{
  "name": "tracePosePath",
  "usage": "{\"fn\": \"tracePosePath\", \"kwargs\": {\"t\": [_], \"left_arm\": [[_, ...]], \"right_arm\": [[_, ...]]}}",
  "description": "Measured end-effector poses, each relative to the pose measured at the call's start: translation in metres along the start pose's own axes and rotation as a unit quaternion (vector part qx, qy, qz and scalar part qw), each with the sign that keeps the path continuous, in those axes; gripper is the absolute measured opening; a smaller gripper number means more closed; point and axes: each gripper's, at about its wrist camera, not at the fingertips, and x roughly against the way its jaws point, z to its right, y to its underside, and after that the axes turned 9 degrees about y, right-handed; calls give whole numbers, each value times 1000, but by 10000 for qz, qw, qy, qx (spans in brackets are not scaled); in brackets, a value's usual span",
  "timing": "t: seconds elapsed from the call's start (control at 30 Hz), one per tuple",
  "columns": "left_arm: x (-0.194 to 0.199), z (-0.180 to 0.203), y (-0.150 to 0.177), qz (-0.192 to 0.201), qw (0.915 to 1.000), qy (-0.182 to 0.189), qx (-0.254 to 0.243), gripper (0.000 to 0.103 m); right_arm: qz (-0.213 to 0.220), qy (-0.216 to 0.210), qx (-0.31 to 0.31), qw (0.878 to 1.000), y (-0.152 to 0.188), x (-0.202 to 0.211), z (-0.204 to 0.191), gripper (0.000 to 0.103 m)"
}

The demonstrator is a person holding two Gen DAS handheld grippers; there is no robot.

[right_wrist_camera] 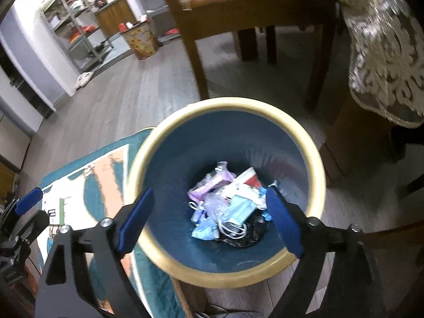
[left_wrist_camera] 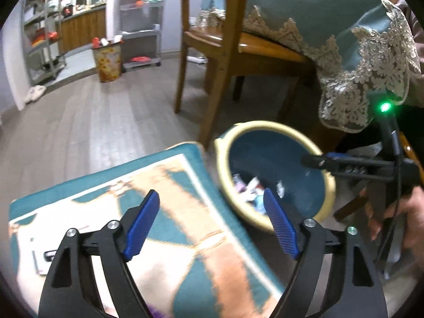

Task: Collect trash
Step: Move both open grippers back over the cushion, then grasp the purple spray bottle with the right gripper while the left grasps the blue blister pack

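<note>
left wrist: grey plank floor, one patterned rug, one wooden chair. left gripper spread, nothing between its pads; one bin just ahead to its right.

right wrist: right gripper spread, empty, straight over the bin; trash pile lies at its bottom.

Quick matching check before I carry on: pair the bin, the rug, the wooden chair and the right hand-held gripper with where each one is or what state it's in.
Things:
1. blue bin
2. rug
3. wooden chair
4. right hand-held gripper

States:
A. open, nothing between its pads, above the bin's mouth
B. flat on the floor beside the bin
C. wrappers and a mask heaped at its bottom
D. beside the lace-edged tablecloth, behind the bin

Pairs: 1-C, 2-B, 3-D, 4-A
</note>
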Motion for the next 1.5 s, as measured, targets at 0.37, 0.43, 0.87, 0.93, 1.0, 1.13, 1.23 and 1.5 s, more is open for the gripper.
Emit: {"fn": "tracePosePath", "kwargs": {"t": [0.37, 0.43, 0.87, 0.93, 1.0, 1.13, 1.23, 1.5], "left_arm": [[78, -74, 33, 102, 9947, -1019, 132, 92], [99, -94, 39, 249, 9917, -1218, 323, 93], [166, -195, 95, 416, 9685, -2045, 1356, 94], [165, -204, 107, 272, 9674, -2103, 1385, 94], [164, -211, 118, 121, 9668, -2149, 1376, 94], [160, -222, 143, -141, 9655, -2157, 1452, 94], [152, -229, 160, -275, 9572, -2141, 1929, 94], [118, -221, 192, -519, 9242, -2012, 3203, 94]], "right_arm": [[85, -157, 684, 9975, 14, 17, -77, 91], [60, -224, 736, 9970, 18, 19, -90, 91], [-310, -691, 2034, 9762, 82, 26, -228, 92], [-421, -713, 2237, 9711, 95, 21, -245, 92], [-603, -689, 2407, 9663, 109, 11, -263, 92], [-807, -589, 2663, 9587, 128, -3, -283, 92], [-858, -538, 2839, 9535, 134, -9, -292, 90], [-1143, -597, 2988, 9456, 150, -26, -290, 70]]}}
